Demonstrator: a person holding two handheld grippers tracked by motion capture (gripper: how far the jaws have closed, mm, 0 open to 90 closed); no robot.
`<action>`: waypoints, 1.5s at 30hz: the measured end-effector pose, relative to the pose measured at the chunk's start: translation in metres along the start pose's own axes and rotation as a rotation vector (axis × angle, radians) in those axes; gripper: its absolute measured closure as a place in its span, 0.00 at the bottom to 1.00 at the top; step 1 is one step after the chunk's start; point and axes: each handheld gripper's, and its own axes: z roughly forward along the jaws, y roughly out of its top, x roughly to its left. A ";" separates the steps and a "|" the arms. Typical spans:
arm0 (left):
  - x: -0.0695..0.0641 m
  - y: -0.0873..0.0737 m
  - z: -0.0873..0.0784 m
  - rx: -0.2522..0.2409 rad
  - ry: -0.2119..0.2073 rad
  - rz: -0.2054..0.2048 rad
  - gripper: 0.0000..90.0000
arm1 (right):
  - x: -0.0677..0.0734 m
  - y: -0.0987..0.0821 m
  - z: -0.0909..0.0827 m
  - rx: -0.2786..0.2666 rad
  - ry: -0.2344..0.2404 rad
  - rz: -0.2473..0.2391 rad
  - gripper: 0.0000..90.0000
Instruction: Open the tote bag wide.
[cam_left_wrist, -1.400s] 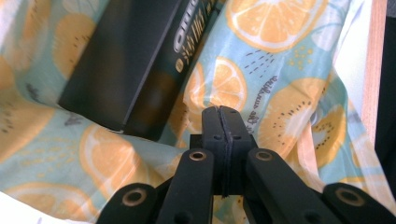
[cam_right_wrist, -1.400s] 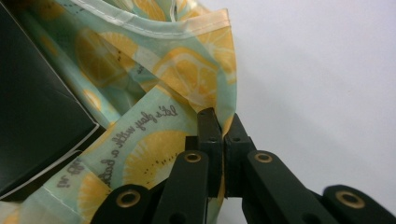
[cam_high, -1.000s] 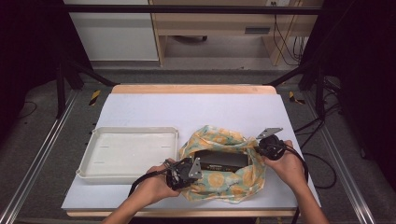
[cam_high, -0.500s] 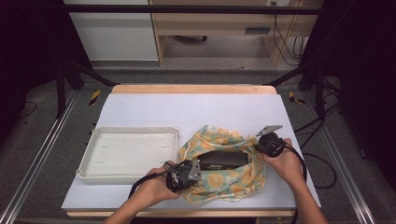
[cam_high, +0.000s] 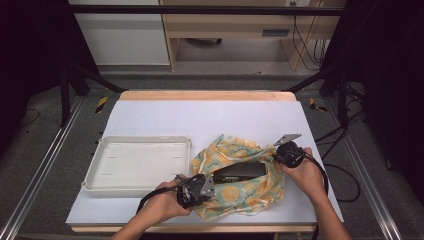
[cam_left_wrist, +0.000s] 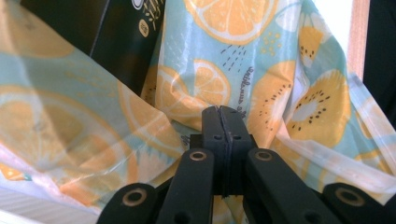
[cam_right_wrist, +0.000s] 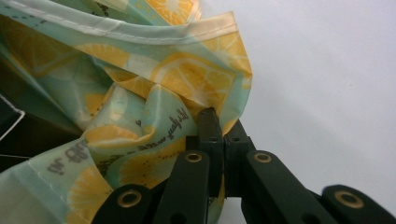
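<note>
Tray (cam_high: 137, 164) beside bag (cam_high: 240, 182) high view | box (cam_left_wrist: 126, 37) print left gripper view

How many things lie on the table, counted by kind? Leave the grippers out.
Patterned fruit-print bag: 1
Black box inside the bag: 1
White tray: 1
Total: 3
</note>
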 end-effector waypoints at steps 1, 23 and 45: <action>0.000 0.000 0.000 0.002 0.000 0.001 1.00 | -0.001 0.000 0.000 0.002 -0.003 -0.001 1.00; -0.002 -0.001 0.000 -0.013 0.012 0.010 1.00 | -0.001 -0.002 -0.006 -0.032 -0.012 0.015 0.87; 0.008 0.015 -0.037 -0.181 0.088 -0.088 0.58 | 0.037 -0.015 -0.089 -0.278 -0.011 0.001 0.78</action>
